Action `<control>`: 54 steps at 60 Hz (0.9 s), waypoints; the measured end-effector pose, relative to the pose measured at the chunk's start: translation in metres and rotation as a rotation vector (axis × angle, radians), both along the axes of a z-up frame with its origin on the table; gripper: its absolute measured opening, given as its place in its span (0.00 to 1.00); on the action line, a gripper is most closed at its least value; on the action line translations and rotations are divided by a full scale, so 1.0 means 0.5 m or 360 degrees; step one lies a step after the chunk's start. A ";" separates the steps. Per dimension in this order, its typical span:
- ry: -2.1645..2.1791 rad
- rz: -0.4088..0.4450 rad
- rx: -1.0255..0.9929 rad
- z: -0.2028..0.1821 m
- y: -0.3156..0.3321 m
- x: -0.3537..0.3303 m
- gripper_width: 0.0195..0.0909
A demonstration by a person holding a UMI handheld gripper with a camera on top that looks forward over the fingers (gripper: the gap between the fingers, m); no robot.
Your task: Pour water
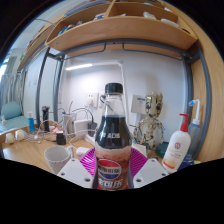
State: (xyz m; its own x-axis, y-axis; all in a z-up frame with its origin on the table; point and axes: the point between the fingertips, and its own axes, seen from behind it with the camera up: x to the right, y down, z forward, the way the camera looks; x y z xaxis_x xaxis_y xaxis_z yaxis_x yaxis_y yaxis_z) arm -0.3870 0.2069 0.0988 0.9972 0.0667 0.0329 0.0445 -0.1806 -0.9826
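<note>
The gripper (112, 172) is clamping one cola bottle (112, 135); one white cup (58, 158) and one pump bottle (178, 143) are standing on the counter (25, 152).

Dark cola bottle (112, 140), white cap, red-blue label, upright, between fingers. White cup (57, 157) just beside it, on desk.

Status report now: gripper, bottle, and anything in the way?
Gripper shut on cola bottle, upright, cap on. White cup beside it. Pump bottle on the other side. Path clear.
</note>
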 end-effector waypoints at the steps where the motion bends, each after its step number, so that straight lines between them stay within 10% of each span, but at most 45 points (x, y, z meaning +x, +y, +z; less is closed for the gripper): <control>1: -0.0005 0.0002 -0.0013 -0.009 -0.002 -0.001 0.31; 26: 0.0179 -0.0045 0.0062 0.002 -0.017 0.023 0.46; 36: 0.0205 -0.0132 0.0016 0.001 -0.060 0.034 0.90; 54: 0.0241 -0.0328 -0.0023 0.019 -0.259 0.025 0.90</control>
State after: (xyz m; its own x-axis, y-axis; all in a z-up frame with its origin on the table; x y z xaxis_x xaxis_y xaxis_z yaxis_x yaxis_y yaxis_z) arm -0.3747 0.0774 0.1082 0.9833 -0.1389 -0.1176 -0.1424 -0.1845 -0.9725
